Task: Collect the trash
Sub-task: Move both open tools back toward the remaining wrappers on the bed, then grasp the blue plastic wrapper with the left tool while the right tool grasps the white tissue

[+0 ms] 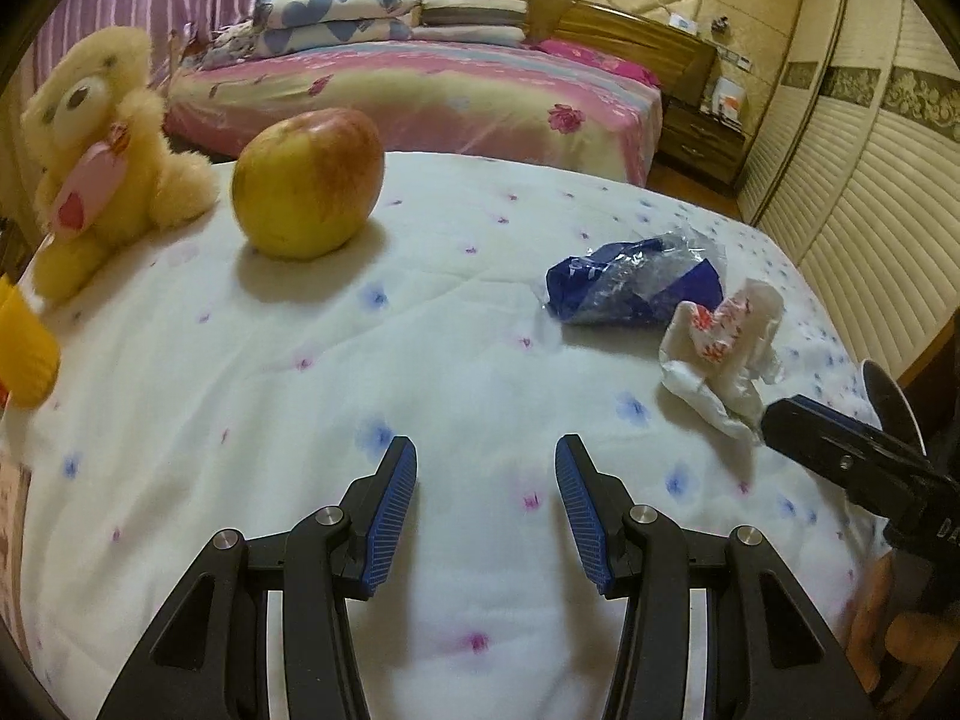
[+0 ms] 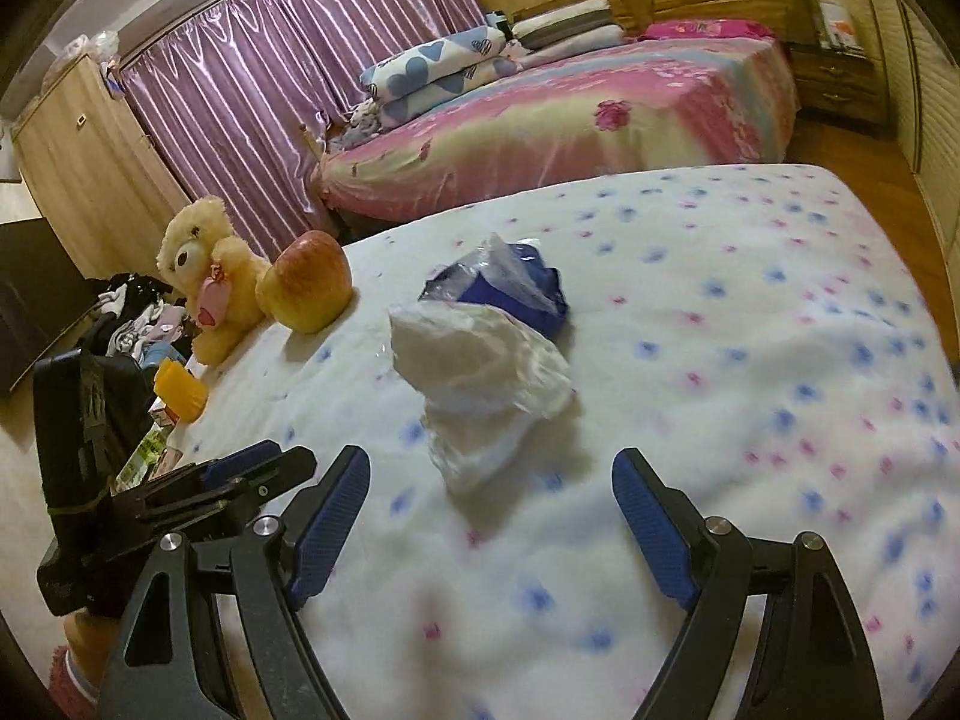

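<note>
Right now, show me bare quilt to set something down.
Free: quilt between apple and blue wrapper, and before the left claw. Crowded: wrapper against white crumpled paper; teddy beside apple.

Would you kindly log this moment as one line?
phase: approach | left gripper: open, empty | right gripper: open, facing white wrapper | blue wrapper: untouched

Left gripper (image 1: 486, 462) is hovering over the white floral quilt (image 1: 360, 372), jaws standing apart with only bare cloth between the blue pads. Right gripper's tip (image 1: 780, 420) is poking in from the right edge, touching or just short of the crumpled white wrapper (image 1: 720, 354); its jaw state can't be read here. Blue-and-clear plastic bag (image 1: 630, 288) is lying just beside that wrapper. Apple (image 1: 309, 180) is sitting far left, teddy bear (image 1: 102, 150) next to it. Yellow object (image 1: 24, 354) is showing at the left edge.
</note>
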A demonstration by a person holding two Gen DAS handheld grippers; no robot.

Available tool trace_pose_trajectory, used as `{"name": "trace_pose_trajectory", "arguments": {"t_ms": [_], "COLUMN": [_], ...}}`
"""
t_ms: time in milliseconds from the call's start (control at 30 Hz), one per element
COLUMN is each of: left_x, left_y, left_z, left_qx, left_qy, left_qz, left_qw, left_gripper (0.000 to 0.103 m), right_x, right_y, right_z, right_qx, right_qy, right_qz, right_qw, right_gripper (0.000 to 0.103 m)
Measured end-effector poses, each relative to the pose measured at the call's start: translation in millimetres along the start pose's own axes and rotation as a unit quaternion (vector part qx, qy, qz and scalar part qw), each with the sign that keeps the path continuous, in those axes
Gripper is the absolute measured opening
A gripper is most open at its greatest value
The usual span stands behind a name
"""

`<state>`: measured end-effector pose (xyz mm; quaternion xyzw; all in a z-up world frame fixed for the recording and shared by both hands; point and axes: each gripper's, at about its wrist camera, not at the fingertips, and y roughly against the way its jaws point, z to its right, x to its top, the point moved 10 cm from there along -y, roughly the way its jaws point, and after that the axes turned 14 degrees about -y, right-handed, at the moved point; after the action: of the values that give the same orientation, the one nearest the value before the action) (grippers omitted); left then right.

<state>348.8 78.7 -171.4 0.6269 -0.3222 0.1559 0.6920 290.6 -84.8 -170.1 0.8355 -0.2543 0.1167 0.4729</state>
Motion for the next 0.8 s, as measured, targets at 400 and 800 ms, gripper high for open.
{"name": "trace_pose_trajectory", "arguments": {"t_ms": [400,800], "left_x": [35,65], "left_y": [-37,-77], "left_z": [14,26], "left_qx": [-0.031,-0.056], "left_qy": [-0.04,-0.067], "left_qz": [0.0,0.006], "left_qw": [0.9987,0.9962], "left_gripper": [0.05,0.053], "right_x": [4,-5], "right_y": [-10,29], "right_z": [13,57], "right_qx": [0.001,-0.002], "right_qy": [-0.021,-0.069], "right_qz": [-0.02,0.004], "right_qw": [1.0,0.998], "right_gripper": [0.03,0.03]}}
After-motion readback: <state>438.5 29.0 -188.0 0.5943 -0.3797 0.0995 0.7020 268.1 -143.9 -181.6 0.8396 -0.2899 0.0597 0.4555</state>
